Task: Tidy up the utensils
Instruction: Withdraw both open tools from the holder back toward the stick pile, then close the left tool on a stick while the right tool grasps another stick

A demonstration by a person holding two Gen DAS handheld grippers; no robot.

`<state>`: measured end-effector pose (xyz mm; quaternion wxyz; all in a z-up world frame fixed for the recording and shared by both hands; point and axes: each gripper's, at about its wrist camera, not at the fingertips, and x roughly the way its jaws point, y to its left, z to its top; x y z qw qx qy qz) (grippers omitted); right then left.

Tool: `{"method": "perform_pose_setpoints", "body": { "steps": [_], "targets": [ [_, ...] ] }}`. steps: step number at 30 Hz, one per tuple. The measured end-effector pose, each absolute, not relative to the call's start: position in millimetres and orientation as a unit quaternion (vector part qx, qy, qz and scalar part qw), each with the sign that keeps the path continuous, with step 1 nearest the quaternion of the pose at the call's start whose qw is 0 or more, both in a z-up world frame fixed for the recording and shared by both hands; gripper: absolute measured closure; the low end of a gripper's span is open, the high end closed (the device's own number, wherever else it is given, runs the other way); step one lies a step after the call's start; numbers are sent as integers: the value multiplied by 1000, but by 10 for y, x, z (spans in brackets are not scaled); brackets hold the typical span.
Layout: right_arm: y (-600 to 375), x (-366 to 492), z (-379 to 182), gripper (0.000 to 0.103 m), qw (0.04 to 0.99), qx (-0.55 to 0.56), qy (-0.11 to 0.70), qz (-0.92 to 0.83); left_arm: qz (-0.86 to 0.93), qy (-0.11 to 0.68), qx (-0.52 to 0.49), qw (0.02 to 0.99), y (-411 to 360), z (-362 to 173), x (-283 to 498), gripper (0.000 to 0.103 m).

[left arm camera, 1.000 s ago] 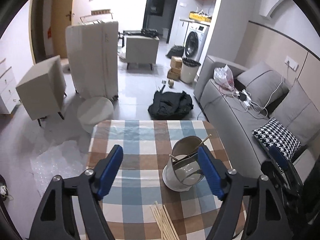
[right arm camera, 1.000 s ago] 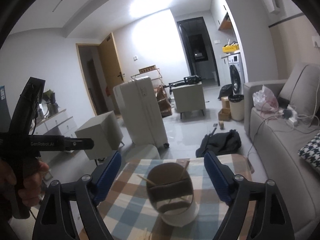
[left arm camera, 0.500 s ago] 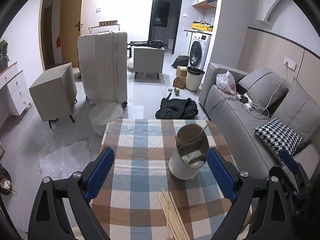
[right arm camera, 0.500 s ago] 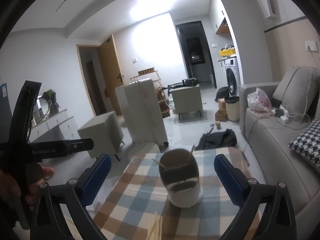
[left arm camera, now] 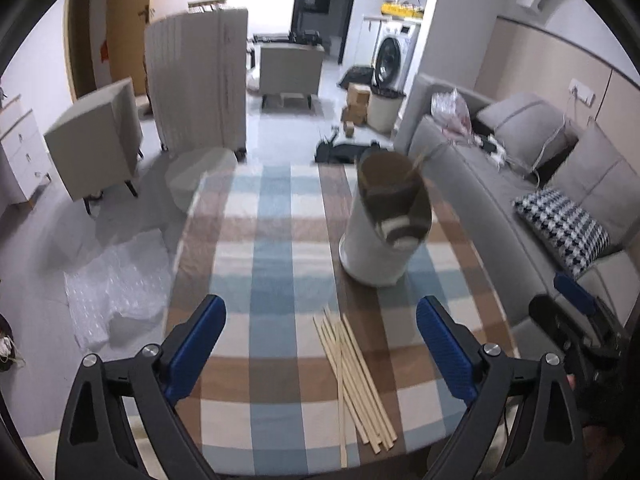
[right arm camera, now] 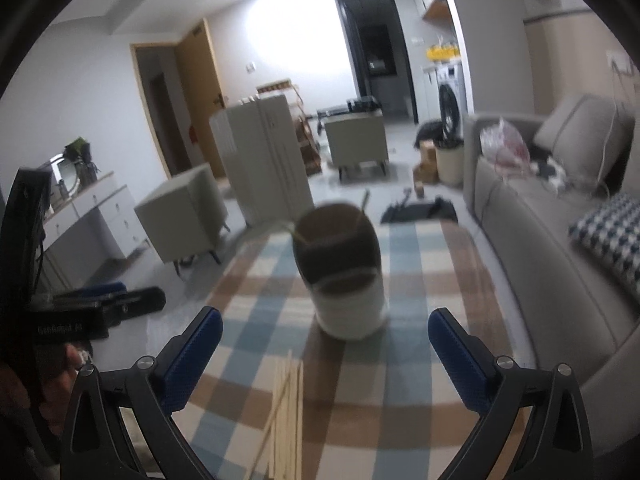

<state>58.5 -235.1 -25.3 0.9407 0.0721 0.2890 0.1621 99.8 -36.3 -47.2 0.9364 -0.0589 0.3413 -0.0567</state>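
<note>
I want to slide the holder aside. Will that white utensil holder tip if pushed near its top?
Probably. The utensil holder is tall on a narrow base and sits on a checked tablecloth that may drag. It holds only a couple of sticks, so it is likely light. Push low.

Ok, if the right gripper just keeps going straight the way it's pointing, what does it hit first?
Most likely the utensil holder, centered ahead of the open right gripper; the loose chopsticks lie lower on the table, though depth is unclear.
</note>
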Motion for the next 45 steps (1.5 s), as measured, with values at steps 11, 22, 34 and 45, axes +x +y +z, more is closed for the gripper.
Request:
{"method": "perform_pose_setpoints", "body": {
  "steps": [11,22,34,45],
  "targets": [
    [-2388,855,-618,0,915,76,376,125,-84,492,-6,867,-627,-1320,1347,10],
    [-2440,1175,-936,1,872,98,470,98,-59,561,-24,826,-735,-1727,1700,42],
    [-2510,1292,-1057,1,852,116,503,94,-54,581,-25,812,-916,-1716,1582,85],
    [-2523,1295,-1055,1,849,121,506,90,-65,585,-53,807,-862,-1579,1320,102]
  ]
}}
